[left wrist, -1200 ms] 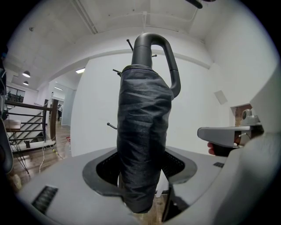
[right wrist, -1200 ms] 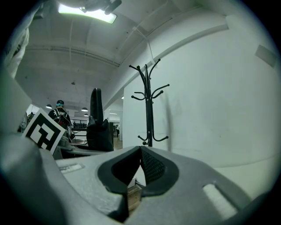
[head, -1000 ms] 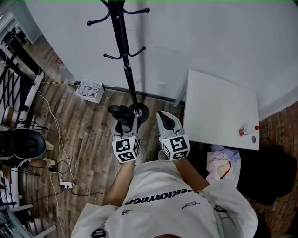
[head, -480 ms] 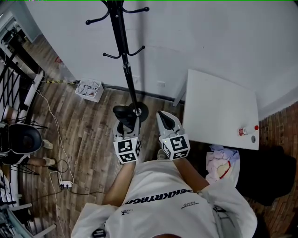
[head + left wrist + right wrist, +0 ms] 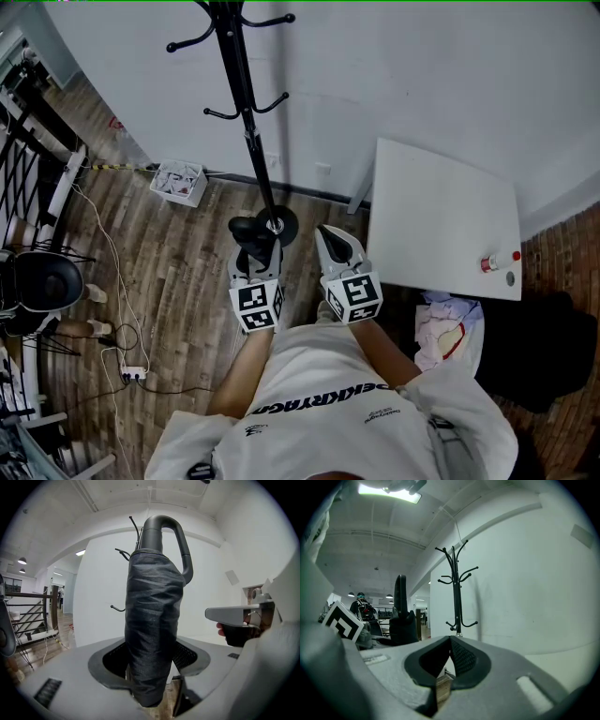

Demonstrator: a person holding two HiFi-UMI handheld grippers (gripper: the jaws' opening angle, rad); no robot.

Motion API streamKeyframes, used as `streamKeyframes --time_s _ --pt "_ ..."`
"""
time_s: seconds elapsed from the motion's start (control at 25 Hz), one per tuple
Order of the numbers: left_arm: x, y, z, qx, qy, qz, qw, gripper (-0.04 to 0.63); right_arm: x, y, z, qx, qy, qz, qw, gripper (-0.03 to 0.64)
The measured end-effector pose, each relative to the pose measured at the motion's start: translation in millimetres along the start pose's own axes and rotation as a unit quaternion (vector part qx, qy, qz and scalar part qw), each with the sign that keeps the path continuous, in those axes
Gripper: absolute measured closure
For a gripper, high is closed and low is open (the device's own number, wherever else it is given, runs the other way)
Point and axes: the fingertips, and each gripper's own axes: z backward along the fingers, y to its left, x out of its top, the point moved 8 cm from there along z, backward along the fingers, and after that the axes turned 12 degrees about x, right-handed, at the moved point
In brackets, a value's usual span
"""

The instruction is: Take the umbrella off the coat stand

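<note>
Umbrella in L gripper jaws; R gripper jaws closed; coat stand ahead

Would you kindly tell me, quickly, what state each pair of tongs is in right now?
Left tongs: closed on the umbrella.
Right tongs: closed, holding nothing.

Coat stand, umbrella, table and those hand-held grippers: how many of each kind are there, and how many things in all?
Grippers: 2, the left gripper shut on the umbrella and the right gripper holding nothing
Umbrella: 1
Coat stand: 1
Table: 1
Total: 5
</note>
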Motion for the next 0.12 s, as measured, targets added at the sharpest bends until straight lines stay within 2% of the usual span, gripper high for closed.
streamKeyframes --time_s 0.12 --pt "-2.6 -0.8 -0.6 -0.002 0.002 -0.002 1.0 0.343 -2.3 1.0 -0.6 0.001 0.0 0.0 1.0 0.615"
